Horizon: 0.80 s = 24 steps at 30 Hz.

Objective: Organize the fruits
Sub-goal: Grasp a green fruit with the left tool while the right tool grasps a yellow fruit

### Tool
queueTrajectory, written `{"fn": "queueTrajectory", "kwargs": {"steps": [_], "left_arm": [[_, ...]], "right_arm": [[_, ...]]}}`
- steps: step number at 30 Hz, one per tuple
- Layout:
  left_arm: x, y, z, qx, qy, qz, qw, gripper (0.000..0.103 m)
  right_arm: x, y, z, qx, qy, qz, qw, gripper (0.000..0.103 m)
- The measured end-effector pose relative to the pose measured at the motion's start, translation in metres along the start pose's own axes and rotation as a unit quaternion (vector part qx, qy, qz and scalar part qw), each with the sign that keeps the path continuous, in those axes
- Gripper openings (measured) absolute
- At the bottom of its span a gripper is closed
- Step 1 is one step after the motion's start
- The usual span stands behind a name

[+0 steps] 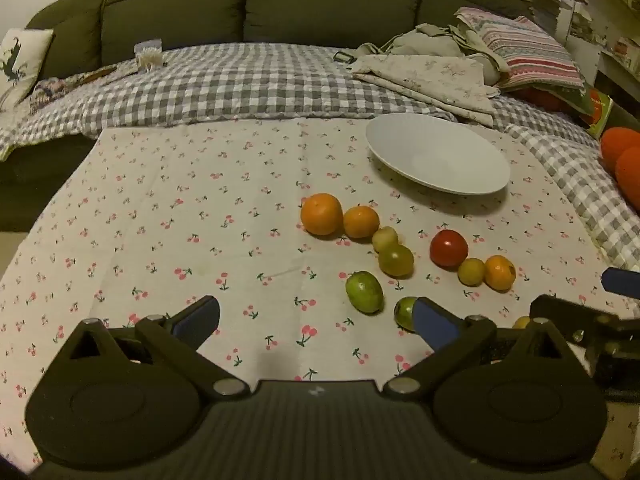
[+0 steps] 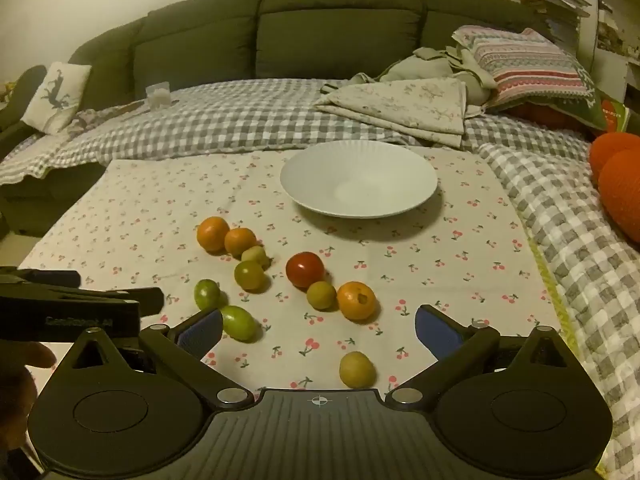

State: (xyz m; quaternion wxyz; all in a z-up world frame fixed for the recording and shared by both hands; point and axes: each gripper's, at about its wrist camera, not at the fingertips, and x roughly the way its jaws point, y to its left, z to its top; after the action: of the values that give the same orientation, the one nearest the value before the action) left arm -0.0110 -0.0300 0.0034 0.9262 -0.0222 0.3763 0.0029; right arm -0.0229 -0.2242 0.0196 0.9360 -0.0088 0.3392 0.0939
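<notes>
Both my left gripper and right gripper are released; nudging the yellow plum could roll it away from the white plate.

left wrist: low, close over cherry-print cloth, facing green sofa | right wrist: same facing, further right | shared: white round plate, scattered fruit, sofa

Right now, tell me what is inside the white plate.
The plate holds nothing: its whole inside shows bare in both views. All the fruit, like the tomato, lies on the cloth before it.
</notes>
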Motion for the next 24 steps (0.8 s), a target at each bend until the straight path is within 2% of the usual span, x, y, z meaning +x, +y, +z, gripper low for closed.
{"fn": "queueTrajectory", "kwargs": {"steps": [5, 9, 11, 13, 17, 20, 24], "left_arm": [[0.003, -0.003, -0.002, 0.009, 0.0, -0.008, 0.9999, 0.1], [0.006, -0.009, -0.006, 0.016, 0.002, -0.032, 0.9993, 0.098], [0.007, -0.013, -0.008, 0.022, -0.001, -0.048, 0.9986, 0.092], [0.009, -0.019, -0.011, 0.033, -0.001, -0.055, 0.9979, 0.089], [0.015, -0.024, -0.015, 0.042, 0.004, -0.065, 0.997, 0.08], [0.021, -0.03, -0.016, 0.049, 0.005, -0.068, 0.9965, 0.077], [0.029, -0.036, -0.018, 0.055, 0.01, -0.08, 0.9952, 0.068]], "right_arm": [[-0.005, -0.01, 0.001, 0.02, 0.002, 0.002, 1.0, 0.099], [0.006, -0.024, 0.001, 0.034, 0.02, 0.004, 0.999, 0.091], [0.008, -0.027, 0.0, 0.044, 0.032, 0.004, 0.998, 0.089], [0.015, -0.036, 0.0, 0.056, 0.038, 0.014, 0.998, 0.081], [0.021, -0.037, -0.002, 0.069, 0.056, 0.025, 0.996, 0.077], [0.022, -0.039, -0.004, 0.069, 0.056, 0.028, 0.996, 0.074], [0.026, -0.042, -0.005, 0.074, 0.052, 0.028, 0.995, 0.07]]}}
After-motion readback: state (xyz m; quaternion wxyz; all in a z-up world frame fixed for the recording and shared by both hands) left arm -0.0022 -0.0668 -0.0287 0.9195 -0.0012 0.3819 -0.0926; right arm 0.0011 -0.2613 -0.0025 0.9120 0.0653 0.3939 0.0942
